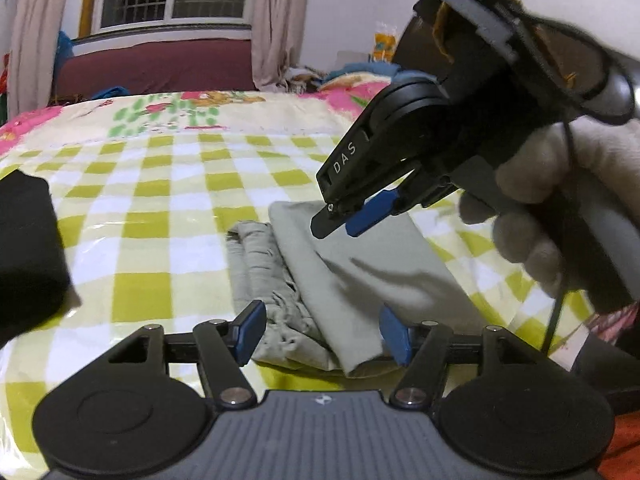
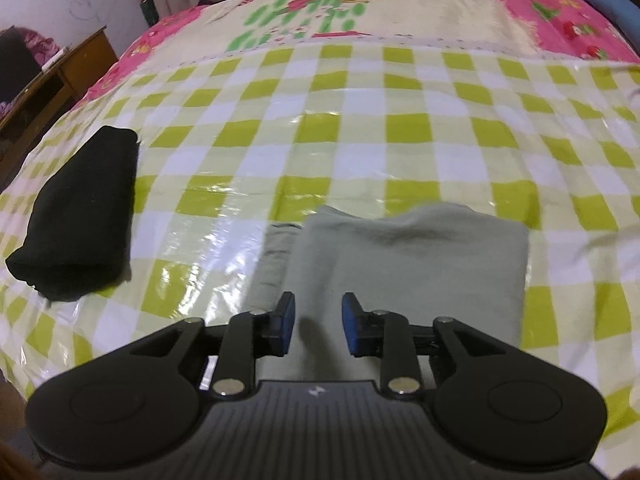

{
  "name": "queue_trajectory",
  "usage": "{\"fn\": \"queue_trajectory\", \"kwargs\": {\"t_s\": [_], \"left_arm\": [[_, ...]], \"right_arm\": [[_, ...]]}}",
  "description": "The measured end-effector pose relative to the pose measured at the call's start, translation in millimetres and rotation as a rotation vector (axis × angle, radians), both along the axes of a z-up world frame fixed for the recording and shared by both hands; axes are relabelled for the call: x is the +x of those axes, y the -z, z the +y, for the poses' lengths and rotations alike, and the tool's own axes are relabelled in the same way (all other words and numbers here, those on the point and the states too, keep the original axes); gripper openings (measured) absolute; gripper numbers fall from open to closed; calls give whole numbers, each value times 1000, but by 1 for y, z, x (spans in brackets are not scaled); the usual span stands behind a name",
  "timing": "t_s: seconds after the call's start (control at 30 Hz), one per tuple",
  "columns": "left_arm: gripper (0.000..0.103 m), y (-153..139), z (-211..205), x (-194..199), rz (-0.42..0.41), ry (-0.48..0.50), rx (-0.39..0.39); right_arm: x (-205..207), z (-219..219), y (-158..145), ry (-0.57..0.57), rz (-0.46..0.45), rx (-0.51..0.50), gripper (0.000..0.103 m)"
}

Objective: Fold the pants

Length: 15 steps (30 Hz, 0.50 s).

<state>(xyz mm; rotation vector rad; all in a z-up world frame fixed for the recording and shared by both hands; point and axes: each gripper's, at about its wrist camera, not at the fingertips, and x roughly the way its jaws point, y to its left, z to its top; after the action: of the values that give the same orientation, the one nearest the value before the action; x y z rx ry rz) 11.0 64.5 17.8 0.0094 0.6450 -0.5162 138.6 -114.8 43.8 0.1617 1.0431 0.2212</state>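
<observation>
The grey-green pants lie folded into a compact bundle on the checked bed cover, with a bunched elastic waistband showing at the left edge. My left gripper is open, low over the near edge of the bundle, one pad on each side of it. My right gripper hovers above the bundle's far end, held in a gloved hand. In the right wrist view the pants lie just past the right gripper, which is open and empty.
A folded black garment lies to the left on the green-and-white checked cover; it also shows in the left wrist view. A wooden bedside table stands beyond the bed's left edge. Pillows and blankets are piled at the far end.
</observation>
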Motion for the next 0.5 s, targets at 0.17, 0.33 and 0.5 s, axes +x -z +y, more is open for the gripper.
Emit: {"fn": "queue_trajectory", "kwargs": {"t_s": [0.17, 0.33, 0.5], "left_arm": [[75, 12, -28, 10, 63, 7, 92], [69, 14, -41, 5, 23, -4, 176], [45, 14, -38, 8, 28, -45, 181]], "right_arm": [[1, -1, 8, -36, 25, 65, 33], [12, 28, 18, -125, 34, 38, 43], [20, 18, 31, -105, 74, -8, 8]]}}
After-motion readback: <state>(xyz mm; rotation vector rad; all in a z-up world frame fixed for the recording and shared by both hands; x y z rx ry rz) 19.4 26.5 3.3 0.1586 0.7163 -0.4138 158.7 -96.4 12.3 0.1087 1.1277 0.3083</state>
